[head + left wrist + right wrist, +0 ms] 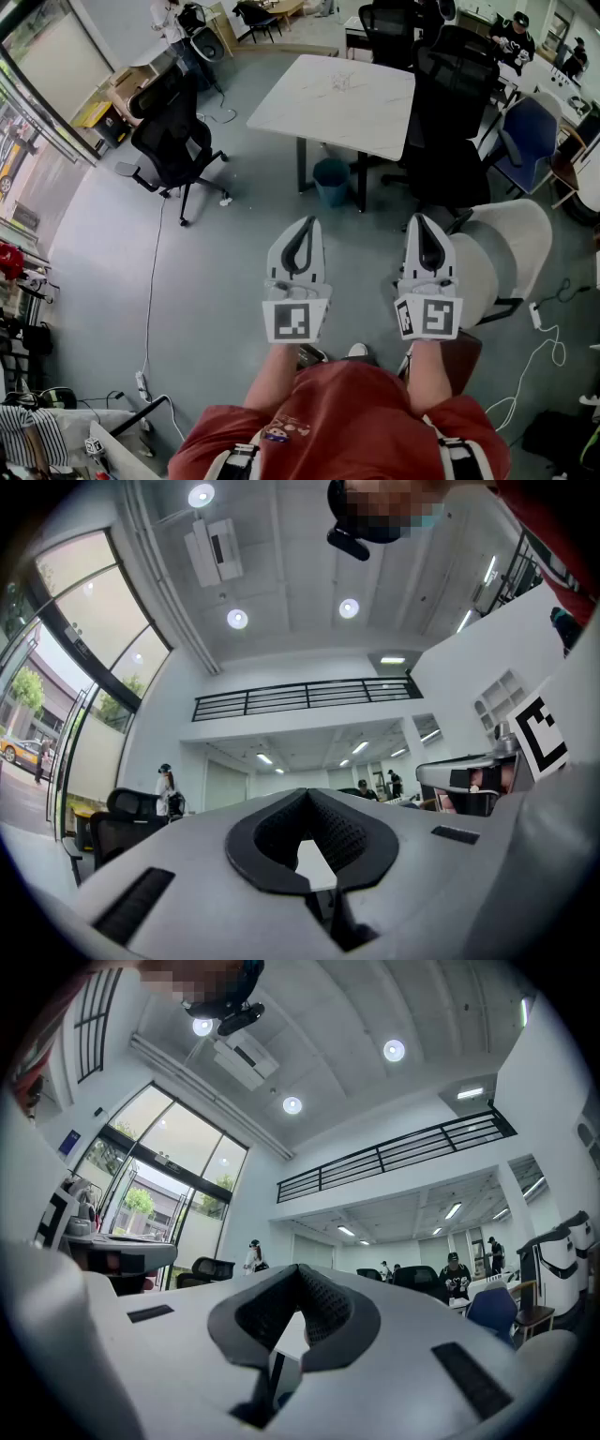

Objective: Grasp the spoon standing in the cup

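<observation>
Left claw (305,221) and right claw (421,218) both clenched, tips together, side by side over grey floor (211,281); white surface (370,112) beyond.

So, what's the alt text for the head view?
Looking steeply down, a person in a red shirt holds two white grippers side by side over a grey floor: the left gripper and the right gripper, both shut and empty. Ahead stand a white table and black office chairs.
</observation>
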Demonstrator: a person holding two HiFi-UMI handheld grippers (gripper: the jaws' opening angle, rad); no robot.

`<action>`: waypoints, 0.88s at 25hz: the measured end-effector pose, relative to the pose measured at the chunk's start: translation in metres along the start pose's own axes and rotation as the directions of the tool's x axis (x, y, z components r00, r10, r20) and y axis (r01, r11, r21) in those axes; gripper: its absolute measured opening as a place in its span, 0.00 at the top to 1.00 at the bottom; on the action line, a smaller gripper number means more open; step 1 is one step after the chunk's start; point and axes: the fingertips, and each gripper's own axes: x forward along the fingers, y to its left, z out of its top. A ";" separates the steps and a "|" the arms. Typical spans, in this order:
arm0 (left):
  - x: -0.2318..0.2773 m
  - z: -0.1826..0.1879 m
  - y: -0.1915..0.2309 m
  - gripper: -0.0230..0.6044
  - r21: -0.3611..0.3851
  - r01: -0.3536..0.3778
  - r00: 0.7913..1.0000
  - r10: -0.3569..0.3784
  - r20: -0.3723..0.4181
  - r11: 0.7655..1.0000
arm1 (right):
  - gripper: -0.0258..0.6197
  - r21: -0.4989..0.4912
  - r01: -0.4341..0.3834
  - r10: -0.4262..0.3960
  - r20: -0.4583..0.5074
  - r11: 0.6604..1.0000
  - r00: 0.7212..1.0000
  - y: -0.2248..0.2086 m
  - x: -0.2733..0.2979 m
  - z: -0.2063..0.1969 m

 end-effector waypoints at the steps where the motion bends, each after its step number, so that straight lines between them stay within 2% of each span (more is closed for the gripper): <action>1: -0.003 0.002 0.003 0.95 -0.001 -0.006 1.000 0.006 0.002 1.000 | 0.94 -0.007 -0.001 0.001 -0.002 1.000 1.000 0.002 -0.002 0.001; 16: -0.023 0.019 0.010 0.95 0.000 -0.016 1.000 0.016 0.017 1.000 | 0.94 -0.027 -0.022 0.022 0.007 0.999 1.000 0.021 -0.013 0.012; 22: -0.023 0.019 -0.003 0.95 0.006 -0.007 1.000 0.007 0.010 1.000 | 0.94 0.001 -0.007 0.007 0.016 1.000 1.000 0.011 -0.021 0.012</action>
